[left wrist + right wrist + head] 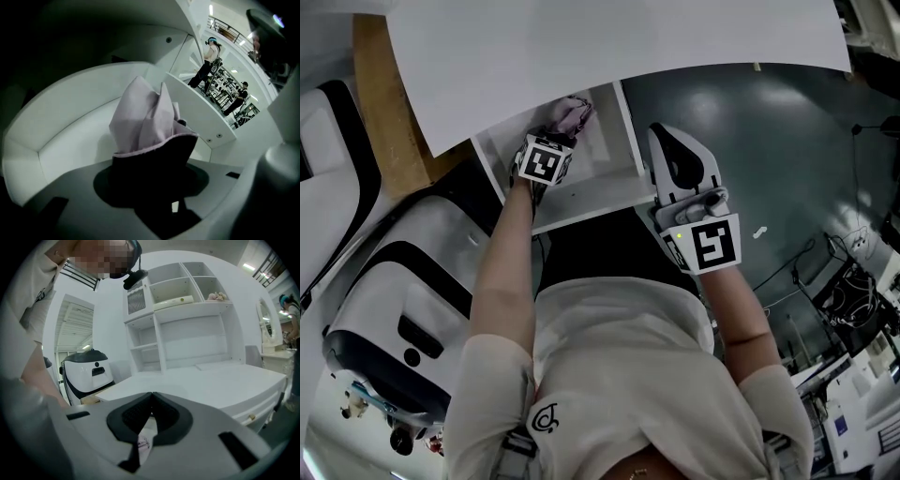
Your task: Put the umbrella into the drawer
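Note:
A folded lilac umbrella (145,117) stands inside the open white drawer (70,136), its dark lower part between my left gripper's jaws. My left gripper (150,178) is shut on it and points steeply down into the drawer. In the head view the left gripper (558,127) is inside the drawer (623,131) under the desk top, with the umbrella (574,114) showing beyond its marker cube. My right gripper (666,131) hovers just right of the drawer's side wall. Its jaw tips meet in the right gripper view (151,397), with nothing held.
The white desk top (581,47) overhangs the back of the drawer. A white and black machine (403,309) stands close on the left. Dark floor (750,122) lies to the right, with cables and equipment (853,281) beyond. A white shelf unit (173,301) rises behind the desk.

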The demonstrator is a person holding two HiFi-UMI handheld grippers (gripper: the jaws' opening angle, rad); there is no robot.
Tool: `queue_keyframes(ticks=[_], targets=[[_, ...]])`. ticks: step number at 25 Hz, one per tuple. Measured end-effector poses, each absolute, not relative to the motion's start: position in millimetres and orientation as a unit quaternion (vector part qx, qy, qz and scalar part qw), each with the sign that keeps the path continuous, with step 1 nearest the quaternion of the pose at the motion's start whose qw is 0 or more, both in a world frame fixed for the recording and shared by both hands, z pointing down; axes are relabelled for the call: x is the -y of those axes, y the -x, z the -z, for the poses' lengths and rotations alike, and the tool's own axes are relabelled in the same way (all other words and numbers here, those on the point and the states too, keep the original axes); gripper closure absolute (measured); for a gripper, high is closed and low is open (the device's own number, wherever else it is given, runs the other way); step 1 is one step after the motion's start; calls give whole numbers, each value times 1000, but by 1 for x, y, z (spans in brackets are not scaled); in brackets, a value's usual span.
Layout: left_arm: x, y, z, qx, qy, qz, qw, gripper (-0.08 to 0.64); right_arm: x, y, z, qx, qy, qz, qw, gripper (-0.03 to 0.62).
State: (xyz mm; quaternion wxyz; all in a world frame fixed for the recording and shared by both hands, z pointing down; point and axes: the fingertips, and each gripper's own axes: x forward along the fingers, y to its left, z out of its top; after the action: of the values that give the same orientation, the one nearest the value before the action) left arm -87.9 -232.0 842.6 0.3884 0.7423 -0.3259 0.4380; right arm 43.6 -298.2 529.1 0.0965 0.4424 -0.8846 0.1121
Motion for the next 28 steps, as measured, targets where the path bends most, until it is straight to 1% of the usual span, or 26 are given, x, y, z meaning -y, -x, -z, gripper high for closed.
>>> queue_keyframes(ticks=[5,6,7,9,11,15,20,22,23,24,25,26,28], targets=[[234,88,-842,342,-746,-414,394,322,298,-49,-526,882,-445,-121,95,586],[235,87,-842,345,-746,-407,398,309,298,-50,-525,882,-446,-122,94,586],[234,85,-841,347,-746,-399,404,285,297,-50,-525,882,-446,-122,94,586],[233,80,-837,351,-746,-384,417,194,295,-48,-522,882,-445,-122,93,586],[234,78,-830,362,-744,-372,421,163,292,-45,-517,884,-442,-120,90,586],[244,83,-804,380,-754,-360,397,153,291,-40,-500,887,-443,-108,77,586],[250,84,-753,391,-775,-348,355,156,285,-35,-474,892,-438,-93,63,586],[249,82,-733,390,-782,-350,337,175,282,-32,-463,896,-432,-86,57,586],[249,83,-723,395,-785,-352,322,204,280,-30,-458,897,-431,-81,53,586],[250,85,-711,405,-787,-353,304,250,279,-28,-452,898,-430,-77,49,586],[250,88,-700,416,-788,-354,285,327,276,-27,-447,899,-430,-74,46,586],[249,91,-690,427,-789,-352,268,381,274,-25,-442,899,-429,-72,43,586],[247,94,-670,443,-791,-341,250,427,269,-21,-434,900,-428,-69,38,586]])
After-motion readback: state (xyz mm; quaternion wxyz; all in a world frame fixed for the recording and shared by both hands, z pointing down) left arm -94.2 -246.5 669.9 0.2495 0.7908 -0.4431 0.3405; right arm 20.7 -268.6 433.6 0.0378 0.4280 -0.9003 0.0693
